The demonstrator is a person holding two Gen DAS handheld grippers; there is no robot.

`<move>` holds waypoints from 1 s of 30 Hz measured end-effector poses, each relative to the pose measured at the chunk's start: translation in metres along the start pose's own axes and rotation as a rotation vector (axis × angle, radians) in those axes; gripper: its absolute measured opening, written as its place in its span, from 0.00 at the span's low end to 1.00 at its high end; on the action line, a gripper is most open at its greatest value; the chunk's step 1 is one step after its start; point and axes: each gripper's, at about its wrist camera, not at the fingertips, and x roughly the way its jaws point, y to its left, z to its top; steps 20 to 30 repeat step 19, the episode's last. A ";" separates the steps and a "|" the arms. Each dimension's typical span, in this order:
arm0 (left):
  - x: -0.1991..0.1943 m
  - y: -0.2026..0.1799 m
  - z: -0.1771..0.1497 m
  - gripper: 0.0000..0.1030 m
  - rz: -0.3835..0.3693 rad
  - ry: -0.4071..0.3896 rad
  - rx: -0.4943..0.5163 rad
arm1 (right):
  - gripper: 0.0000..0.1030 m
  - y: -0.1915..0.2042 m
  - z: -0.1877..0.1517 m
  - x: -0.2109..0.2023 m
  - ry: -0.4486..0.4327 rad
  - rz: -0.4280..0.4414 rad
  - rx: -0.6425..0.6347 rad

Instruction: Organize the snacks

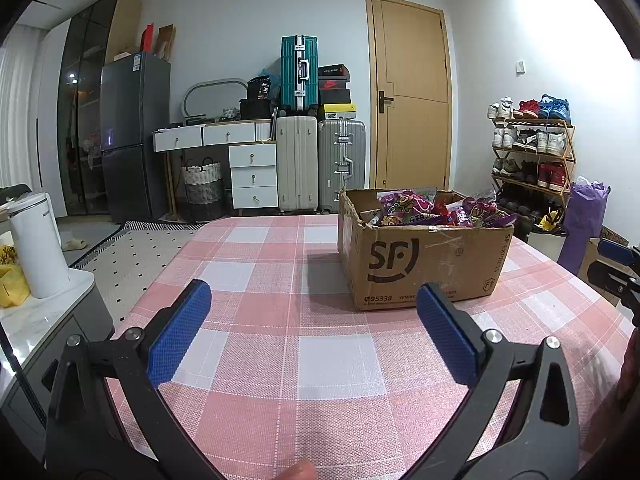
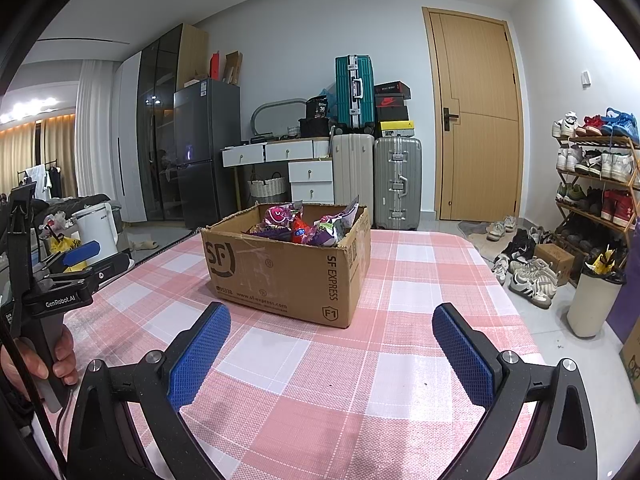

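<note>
Sitting on the checked table (image 1: 280, 360), the cardboard box (image 1: 420, 256) full of snack packets (image 1: 408, 208) lies ahead of both grippers, apart from each. The left gripper (image 1: 314, 332) has it ahead and to its right; the right gripper (image 2: 332, 356) has it ahead, slightly left. Both hold their fingers spread and empty. Neither looks clearly nearer.

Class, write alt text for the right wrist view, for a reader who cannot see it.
An open cardboard SF Express box full of colourful snack packets sits on a pink-and-white checked tablecloth. The right tool, open and empty, points at it. At the left edge a hand holds the left tool; suitcases, a door and a shoe rack stand behind.
</note>
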 end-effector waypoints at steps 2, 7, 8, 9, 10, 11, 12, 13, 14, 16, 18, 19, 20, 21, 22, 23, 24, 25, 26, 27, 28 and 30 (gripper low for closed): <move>0.000 0.000 0.000 1.00 0.001 0.001 0.002 | 1.00 0.000 0.000 0.000 -0.001 0.000 0.000; 0.001 0.001 -0.002 1.00 0.003 0.000 0.000 | 1.00 0.000 0.000 0.000 0.000 0.000 0.000; 0.000 0.001 -0.001 1.00 0.004 0.001 0.001 | 1.00 0.000 0.000 0.000 0.000 0.000 0.000; 0.000 0.001 -0.001 1.00 0.004 0.001 0.001 | 1.00 0.000 0.000 0.000 0.000 -0.001 0.000; 0.000 0.001 -0.001 1.00 0.004 0.002 0.001 | 1.00 0.000 0.000 0.000 0.000 -0.001 0.000; 0.000 0.001 -0.001 1.00 0.004 0.002 0.002 | 1.00 0.000 0.000 0.000 0.000 0.000 -0.001; 0.000 0.001 -0.001 1.00 0.005 0.002 0.001 | 1.00 0.000 0.000 0.000 0.000 0.000 -0.001; 0.000 0.001 -0.001 1.00 0.005 0.003 0.001 | 1.00 0.000 -0.001 0.000 -0.001 0.000 0.000; 0.000 0.001 -0.001 1.00 0.002 0.003 0.002 | 1.00 0.000 -0.001 0.000 -0.001 0.000 0.000; 0.000 0.002 -0.003 1.00 0.003 0.003 0.002 | 1.00 0.000 -0.001 0.000 0.000 0.000 0.000; 0.000 0.002 -0.002 1.00 -0.002 0.002 0.002 | 1.00 0.000 -0.001 0.000 0.000 0.000 0.000; 0.000 0.003 -0.003 1.00 0.000 0.002 0.001 | 1.00 0.000 -0.001 0.000 0.000 -0.001 0.001; 0.000 0.003 -0.003 1.00 0.000 0.002 0.001 | 1.00 0.000 -0.001 0.000 0.000 -0.001 0.001; 0.000 0.003 -0.003 1.00 0.000 0.002 0.001 | 1.00 0.000 -0.001 0.000 0.000 -0.001 0.001; 0.000 0.003 -0.003 1.00 0.000 0.002 0.001 | 1.00 0.000 -0.001 0.000 0.000 -0.001 0.001; 0.000 0.003 -0.003 1.00 0.000 0.002 0.001 | 1.00 0.000 -0.001 0.000 0.000 -0.001 0.001; 0.000 0.003 -0.003 1.00 0.000 0.002 0.001 | 1.00 0.000 -0.001 0.000 0.000 -0.001 0.001; 0.000 0.003 -0.003 1.00 0.000 0.002 0.001 | 1.00 0.000 -0.001 0.000 0.000 -0.001 0.001; 0.000 0.003 -0.003 1.00 0.000 0.002 0.001 | 1.00 0.000 -0.001 0.000 0.000 -0.001 0.001; 0.000 0.003 -0.003 1.00 0.000 0.002 0.001 | 1.00 0.000 -0.001 0.000 0.000 -0.001 0.001; 0.000 0.003 -0.003 1.00 0.000 0.002 0.001 | 1.00 0.000 -0.001 0.000 0.000 -0.001 0.001; 0.000 0.003 -0.003 1.00 0.000 0.002 0.001 | 1.00 0.000 -0.001 0.000 0.000 -0.001 0.001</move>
